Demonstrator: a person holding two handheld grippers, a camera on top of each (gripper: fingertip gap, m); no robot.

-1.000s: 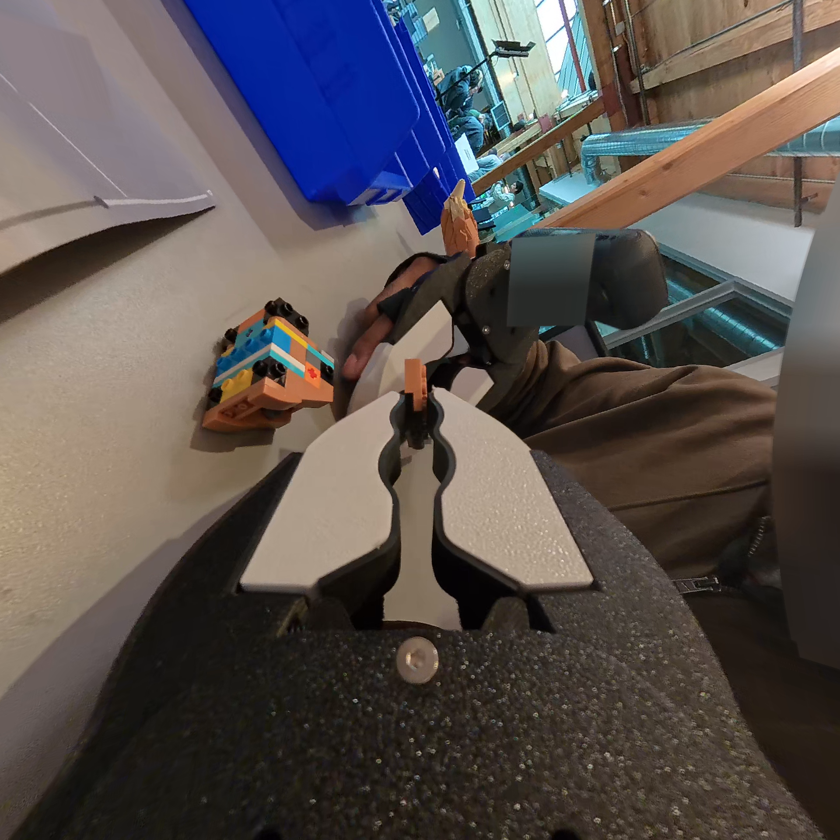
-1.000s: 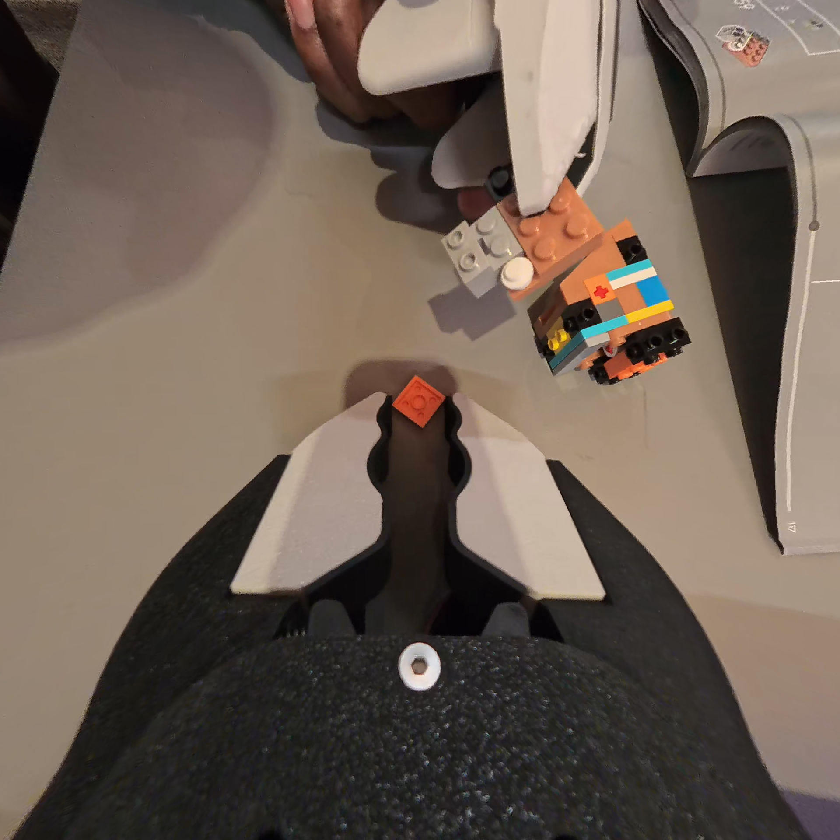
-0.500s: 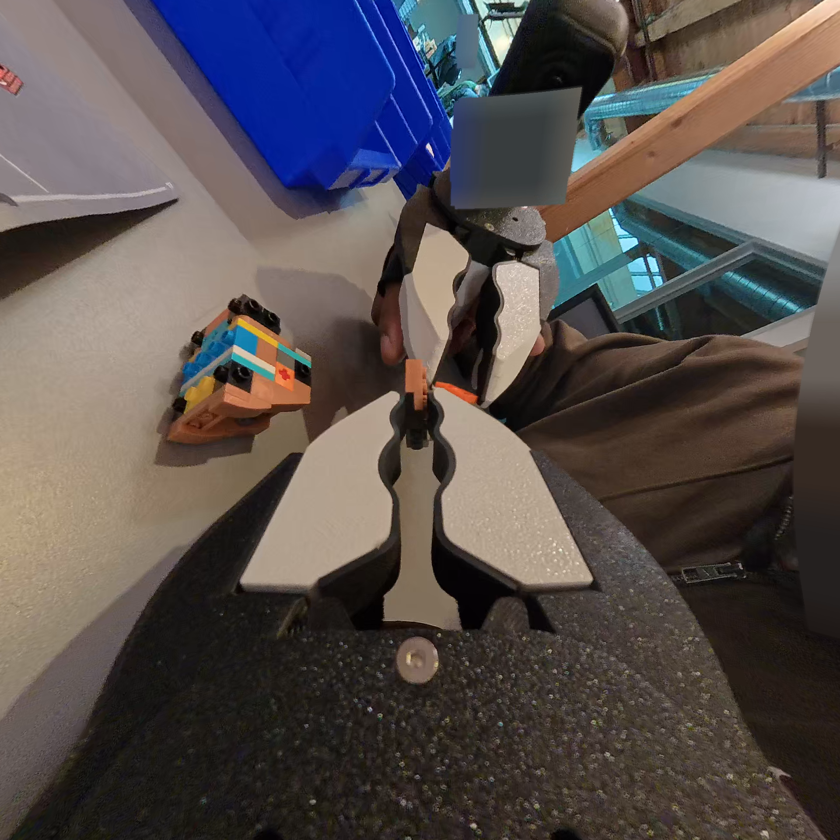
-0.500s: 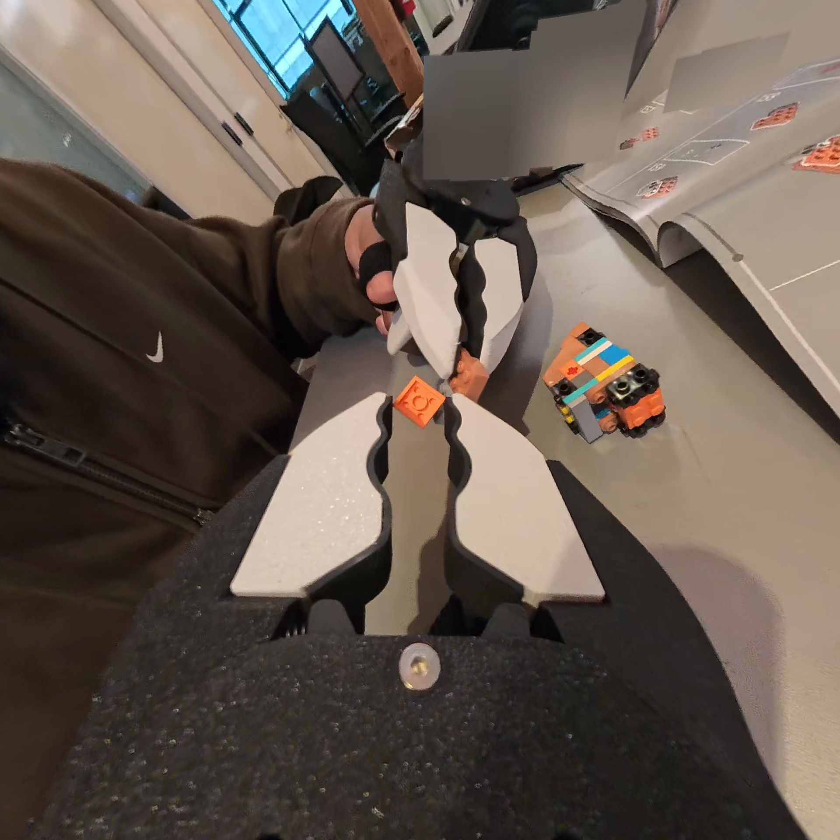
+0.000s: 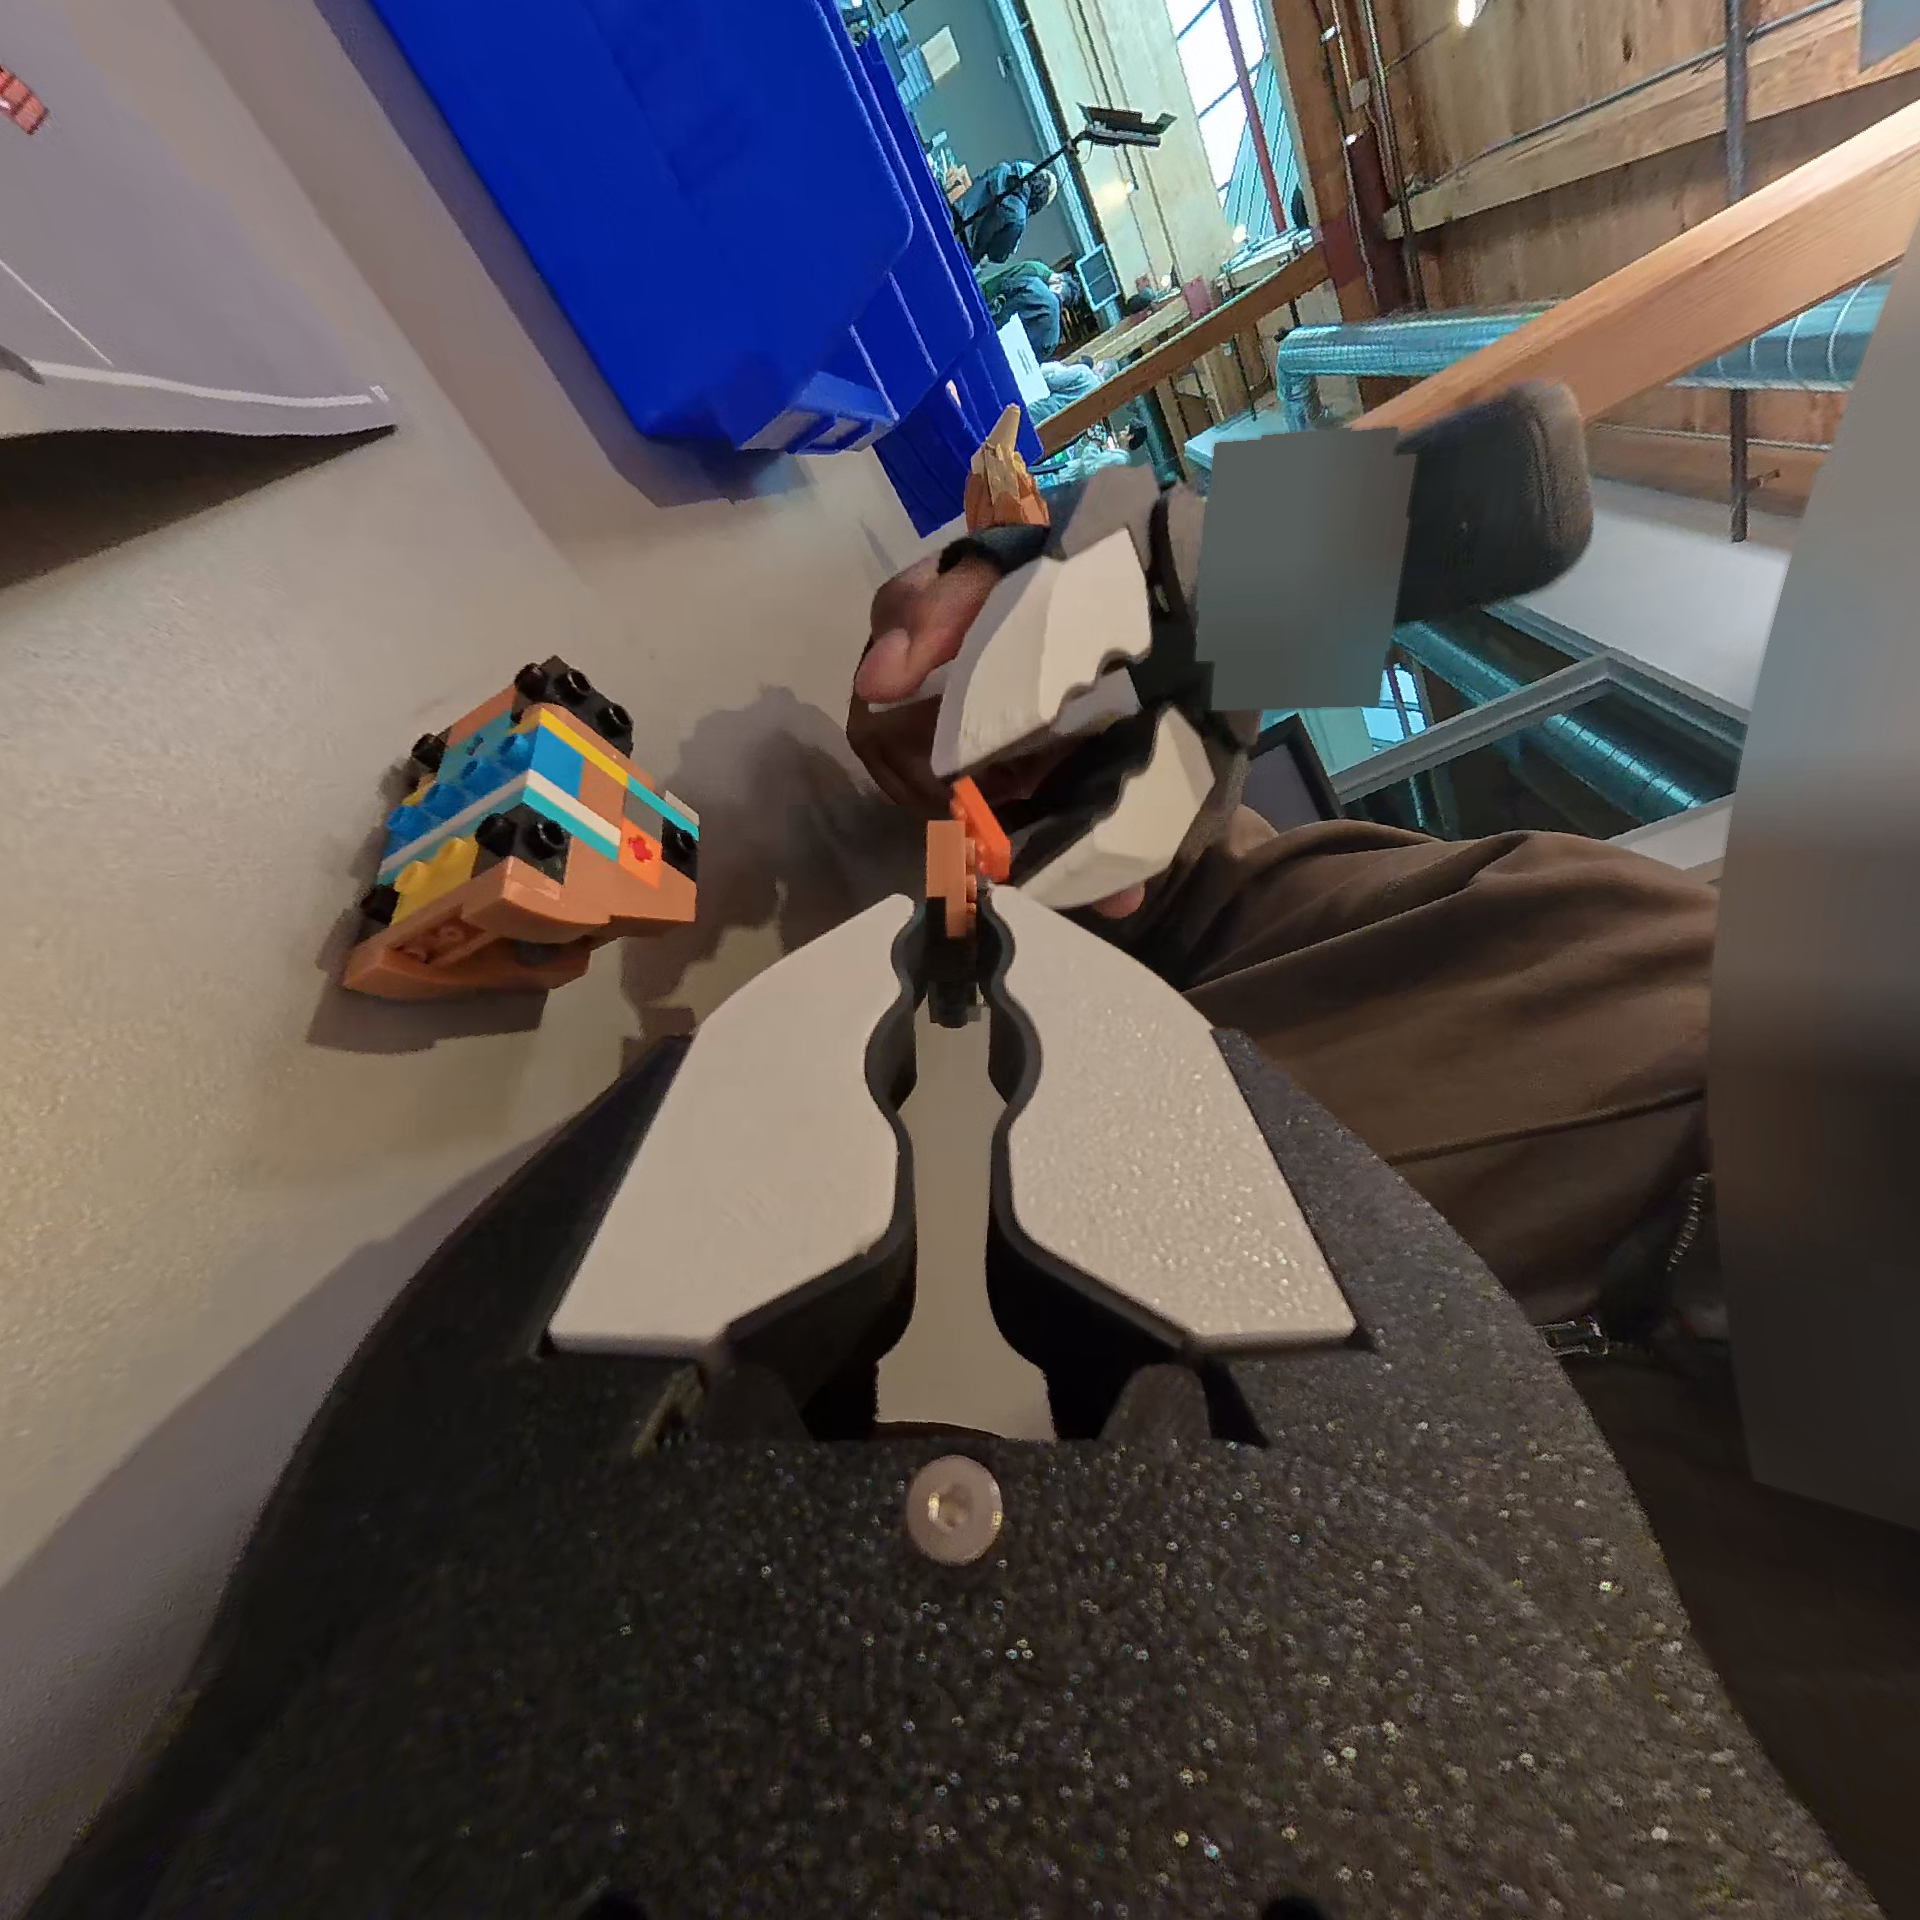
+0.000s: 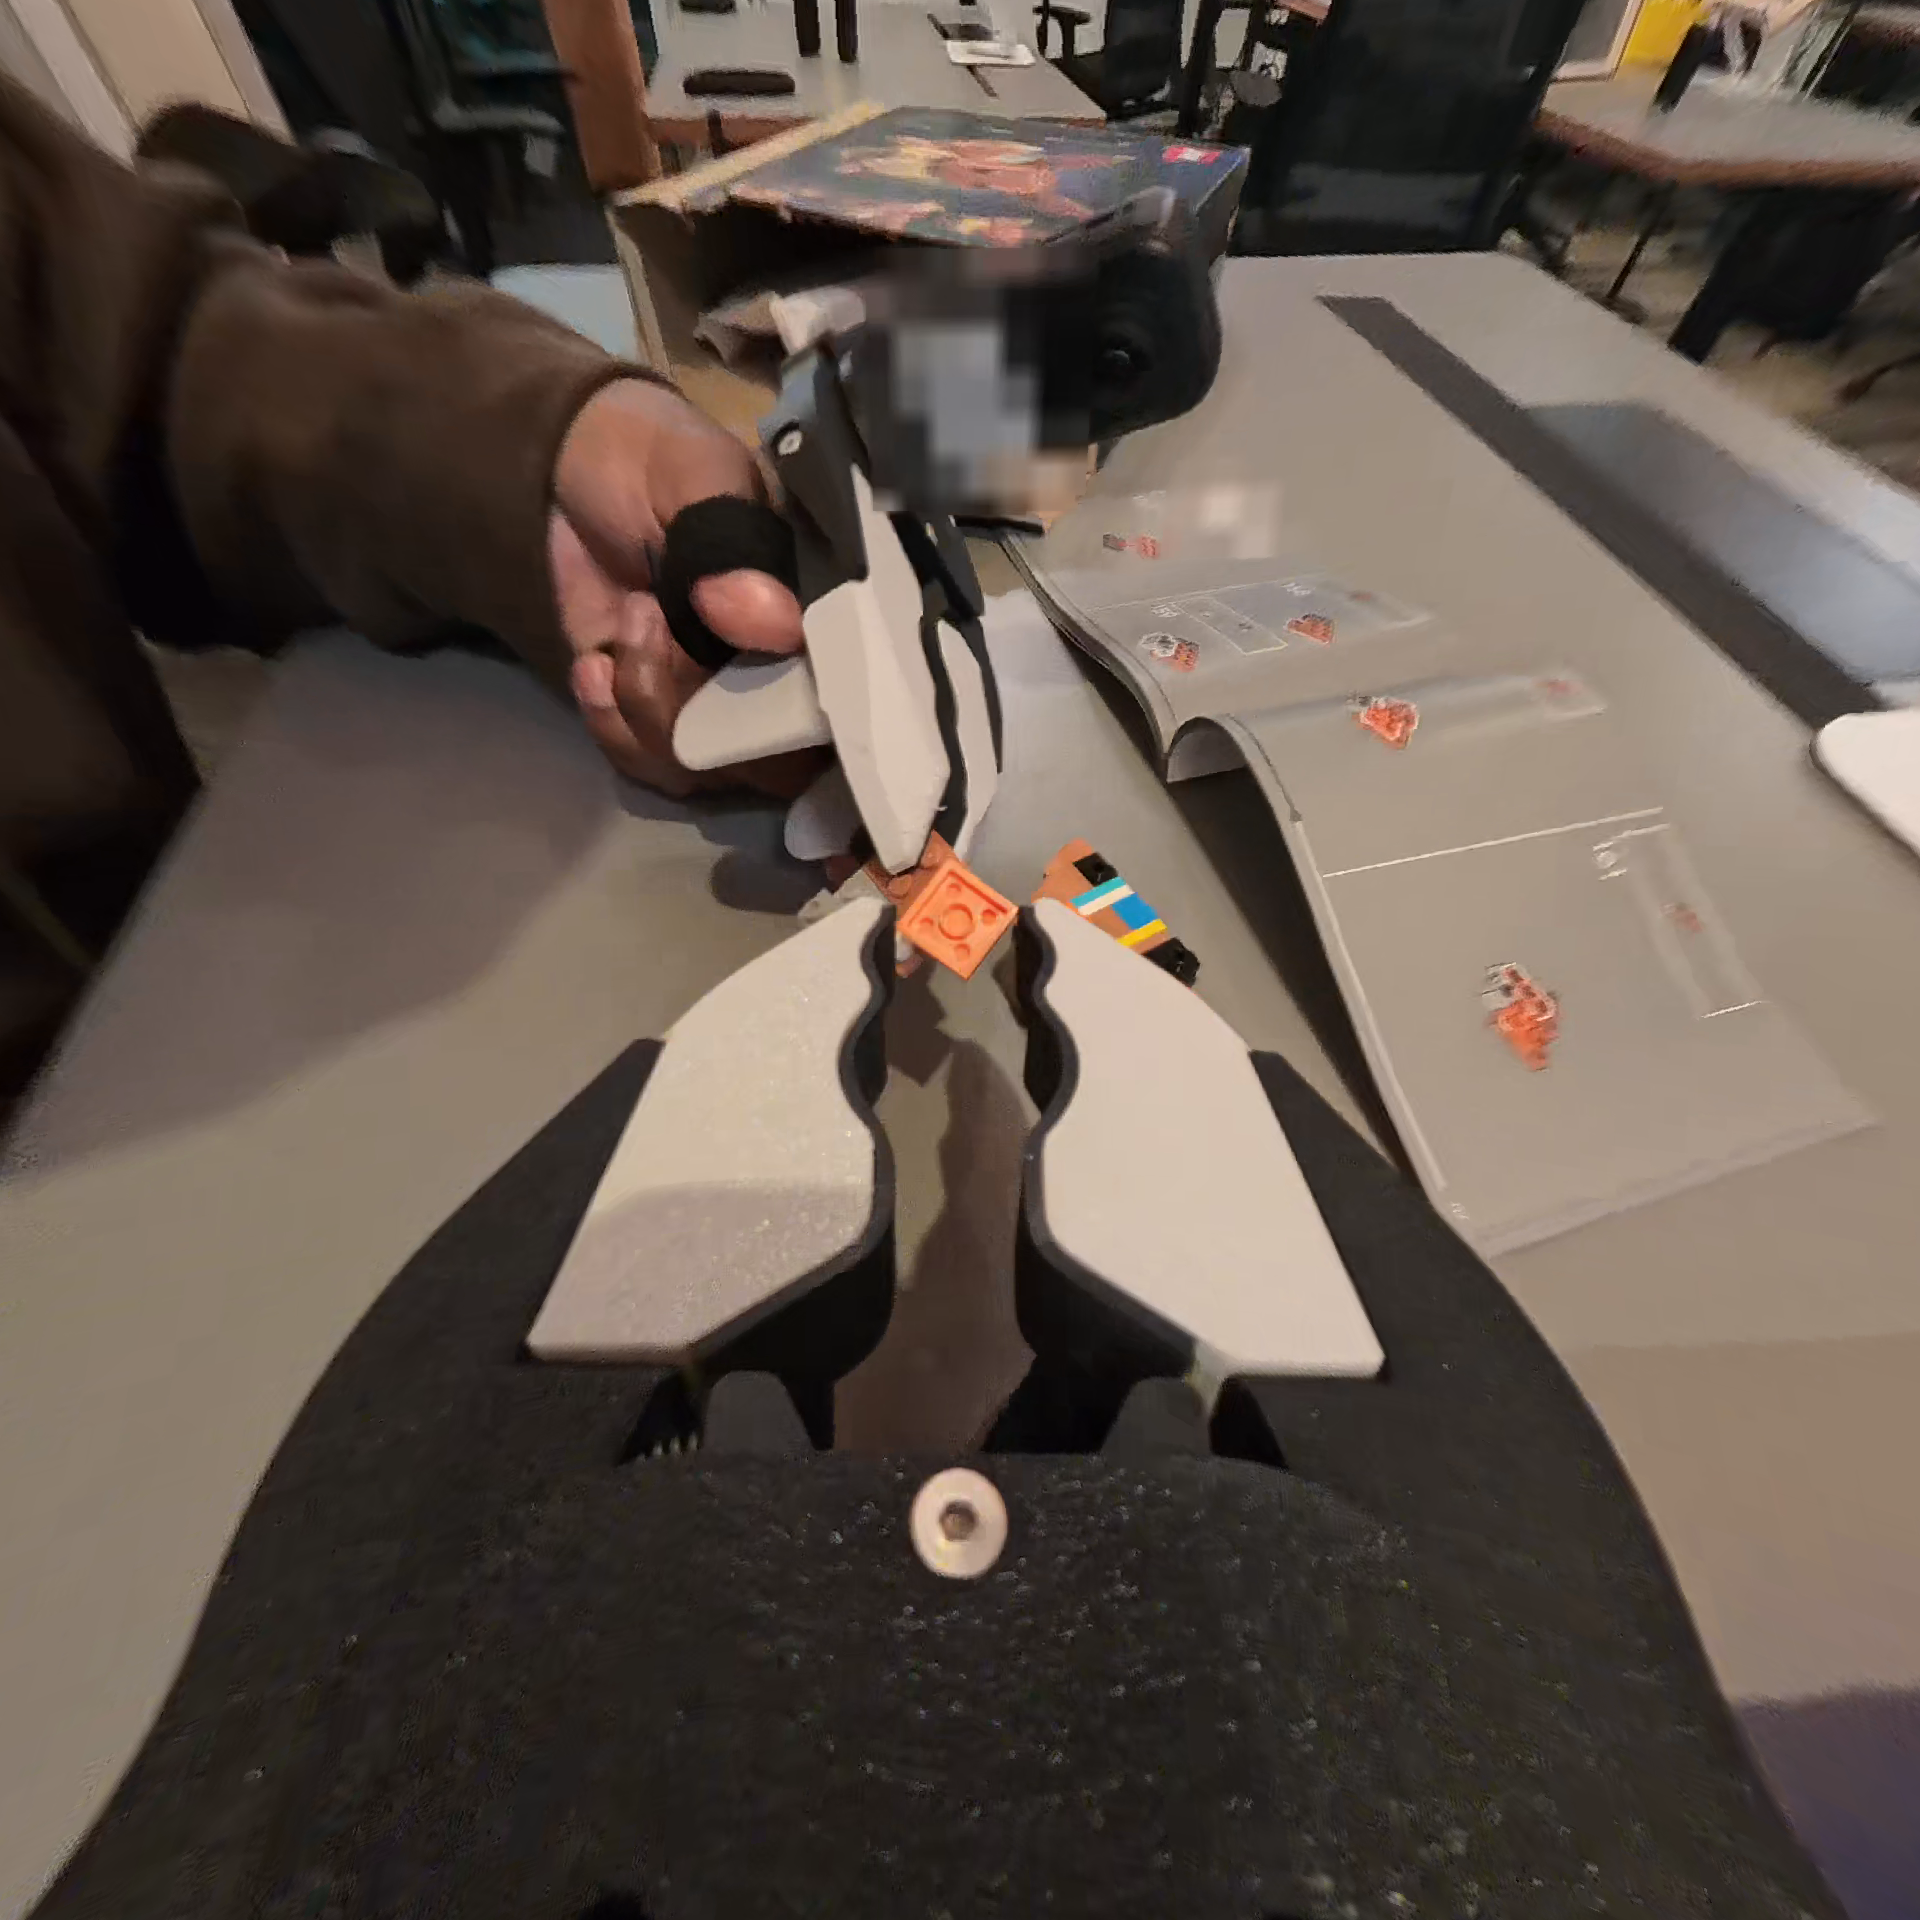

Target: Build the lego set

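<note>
- Two grippers meet tip to tip above the grey table (image 6: 416, 935), each clenched on its own Lego piece.
- Left gripper (image 5: 951, 914): its grey fingers (image 5: 790, 1122) are drawn nearly together, with only a thin slot between the tips. They pinch a small brick assembly (image 5: 948, 868) by its edge, tan-orange plate uppermost and a black part sunk between the tips.
- In the right wrist view the same left gripper (image 6: 914, 852) points downward, a person's hand (image 6: 644, 582) wrapped around its grip, and the brown studded plate shows at its tips.
- Right gripper (image 6: 956, 925): the fingers stand a plate's width apart, holding a small bright orange square plate (image 6: 954, 921) by two opposite corners, underside toward the camera.
- That orange plate touches the brown plate held by the left gripper; in the left wrist view the right gripper (image 5: 977, 821) presses it (image 5: 977, 821) against the assembly's side.
- On the table lies the partly built model (image 5: 530, 831), multicoloured in tan, blue, teal, yellow and black, well clear of both grippers.
- An open instruction booklet (image 6: 1507, 883) lies just beyond the model, and blue bins (image 5: 675, 208) stand farther back.
</note>
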